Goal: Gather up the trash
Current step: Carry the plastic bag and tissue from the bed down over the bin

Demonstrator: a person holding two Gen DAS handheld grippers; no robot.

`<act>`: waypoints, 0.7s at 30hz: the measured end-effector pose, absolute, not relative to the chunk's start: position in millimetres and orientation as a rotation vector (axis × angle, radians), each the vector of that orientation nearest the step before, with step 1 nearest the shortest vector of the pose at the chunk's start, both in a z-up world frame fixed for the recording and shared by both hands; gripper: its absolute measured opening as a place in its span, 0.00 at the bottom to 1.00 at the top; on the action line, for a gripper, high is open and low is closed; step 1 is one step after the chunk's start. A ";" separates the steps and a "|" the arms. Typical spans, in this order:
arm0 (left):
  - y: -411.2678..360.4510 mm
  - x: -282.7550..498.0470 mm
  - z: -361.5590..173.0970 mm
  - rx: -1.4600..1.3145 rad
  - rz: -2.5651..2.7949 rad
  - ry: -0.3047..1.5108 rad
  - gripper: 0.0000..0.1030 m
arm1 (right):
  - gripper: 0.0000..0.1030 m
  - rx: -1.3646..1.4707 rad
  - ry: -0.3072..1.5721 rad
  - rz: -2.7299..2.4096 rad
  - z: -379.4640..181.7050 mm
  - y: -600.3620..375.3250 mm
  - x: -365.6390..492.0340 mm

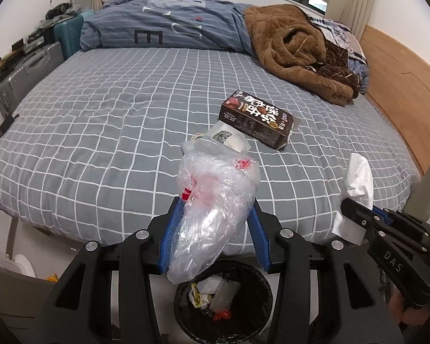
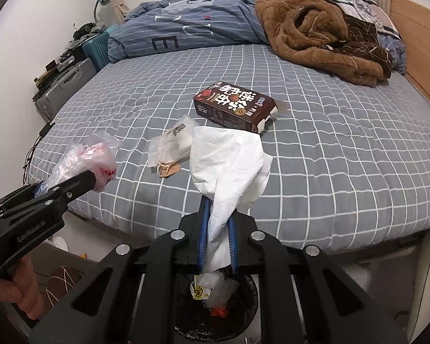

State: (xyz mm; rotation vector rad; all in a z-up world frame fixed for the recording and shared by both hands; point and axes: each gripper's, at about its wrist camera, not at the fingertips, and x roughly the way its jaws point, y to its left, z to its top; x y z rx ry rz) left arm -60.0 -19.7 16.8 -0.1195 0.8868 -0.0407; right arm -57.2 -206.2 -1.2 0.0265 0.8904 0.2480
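My left gripper point(image 1: 216, 203) is shut on a crumpled clear plastic bag point(image 1: 215, 200) with red print, which hangs above a black trash bin point(image 1: 261, 281) at the foot of the bed. My right gripper point(image 2: 218, 203) is shut on a white tissue point(image 2: 226, 166), also held over the bin point(image 2: 250, 292), which has trash inside. On the grey checked bed sheet point(image 1: 100, 132) lie a brown carton point(image 2: 235, 109) and a small clear packet with a tan tag point(image 2: 172, 146). In the left wrist view the right gripper point(image 1: 349, 200) with its tissue point(image 1: 358, 177) shows at the right.
A folded blue duvet point(image 1: 169, 25) and a brown fleece garment point(image 1: 295, 48) lie at the far end of the bed. Suitcases point(image 1: 28, 71) stand along the left side. A wooden headboard point(image 1: 401, 80) runs along the right. A person's hand point(image 2: 23, 289) holds the left gripper.
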 end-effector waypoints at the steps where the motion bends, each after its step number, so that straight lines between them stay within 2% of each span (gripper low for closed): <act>1: -21.4 -63.9 18.4 -0.116 -0.044 0.882 0.43 | 0.12 0.027 0.890 0.247 -1.3 -206.4 -59.5; 21: -28.1 -106.8 17.3 -0.120 -0.092 0.874 0.43 | 0.12 0.026 0.883 0.257 -1.6 -202.2 -94.3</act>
